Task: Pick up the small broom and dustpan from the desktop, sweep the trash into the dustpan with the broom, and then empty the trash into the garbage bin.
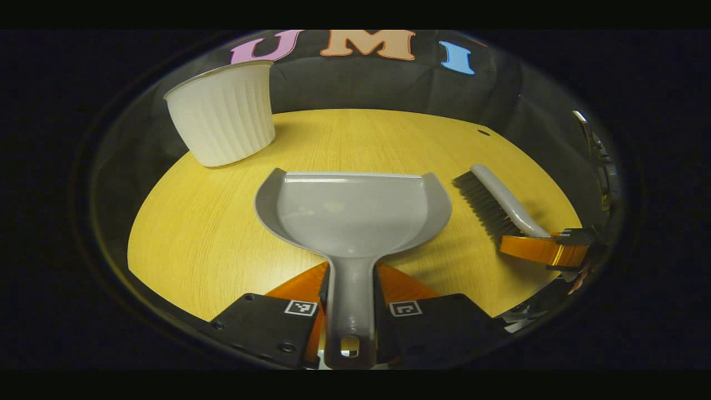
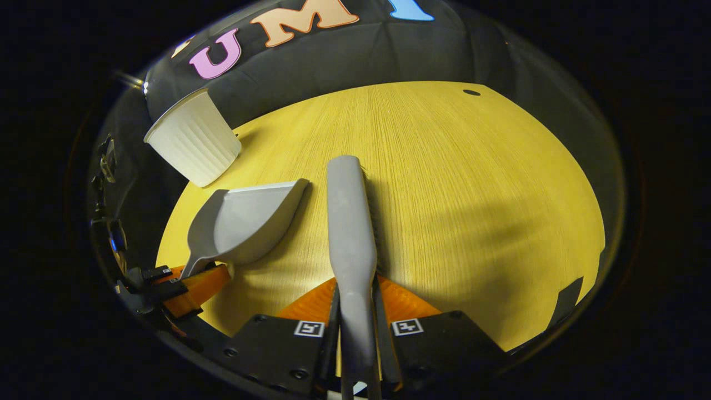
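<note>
On the wooden counter (image 1: 222, 244), the left gripper (image 1: 350, 319) had its fingers closed on the dustpan (image 1: 353, 214) handle, mouth pointing away toward the white bin (image 1: 225, 119), while the right gripper (image 2: 355, 333) clamped the broom (image 2: 350, 233), lengthwise ahead.

A yellow wood-grain table (image 1: 211, 244) carries a white ribbed bin (image 1: 225, 114) standing near its far edge by the black cloth, with a grey dustpan (image 1: 355, 214) and a grey broom (image 1: 497, 205) closer in.

bin (image 1: 225, 114): far left on the tabletop (image 1: 366, 139)
dustpan (image 1: 353, 214): centre, before the bin
broom (image 1: 494, 203): right of the dustpan
</note>
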The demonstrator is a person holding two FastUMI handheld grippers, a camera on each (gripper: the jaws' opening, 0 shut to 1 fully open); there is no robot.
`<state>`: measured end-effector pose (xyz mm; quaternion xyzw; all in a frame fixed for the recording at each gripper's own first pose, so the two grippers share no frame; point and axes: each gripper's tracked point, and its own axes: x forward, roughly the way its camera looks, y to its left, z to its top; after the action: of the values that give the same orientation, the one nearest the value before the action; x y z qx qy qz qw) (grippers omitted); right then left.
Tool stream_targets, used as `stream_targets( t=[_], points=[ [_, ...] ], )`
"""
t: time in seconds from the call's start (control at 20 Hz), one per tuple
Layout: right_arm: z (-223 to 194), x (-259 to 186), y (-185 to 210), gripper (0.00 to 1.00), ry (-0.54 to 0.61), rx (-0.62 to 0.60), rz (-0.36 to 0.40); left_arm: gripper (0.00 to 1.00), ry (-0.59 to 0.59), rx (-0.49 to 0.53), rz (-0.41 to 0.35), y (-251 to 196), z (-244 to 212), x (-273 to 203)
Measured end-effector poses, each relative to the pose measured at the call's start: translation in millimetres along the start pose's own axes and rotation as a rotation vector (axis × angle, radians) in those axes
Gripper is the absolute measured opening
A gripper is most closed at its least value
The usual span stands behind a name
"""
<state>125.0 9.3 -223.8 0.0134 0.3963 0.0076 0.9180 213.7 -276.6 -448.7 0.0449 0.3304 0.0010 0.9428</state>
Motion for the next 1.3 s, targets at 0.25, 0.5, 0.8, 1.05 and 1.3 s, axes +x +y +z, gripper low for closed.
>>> stream_targets(
  t=[0.25,0.5,0.8,1.05,1.3],
  points=[
    [-3,-2,1,0.53,0.007,0.057,0.044,0.51,-0.028,-0.02,-0.022,-6,4,-18],
    [-3,-20,10,0.86,-0.001,0.074,0.101,0.73,-0.104,0.032,-0.029,-9,15,-36],
    [58,-111,45,0.87,-0.286,0.13,0.268,0.77,-0.462,0.073,-0.016,-10,99,-151],
    [144,-218,59,0.92,-0.691,0.093,0.279,0.91,-0.818,0.012,0.01,-2,209,-240],
    [146,-311,39,0.92,-0.933,0.035,0.216,0.91,-0.96,0.037,0.037,0,232,-289]
  ],
)
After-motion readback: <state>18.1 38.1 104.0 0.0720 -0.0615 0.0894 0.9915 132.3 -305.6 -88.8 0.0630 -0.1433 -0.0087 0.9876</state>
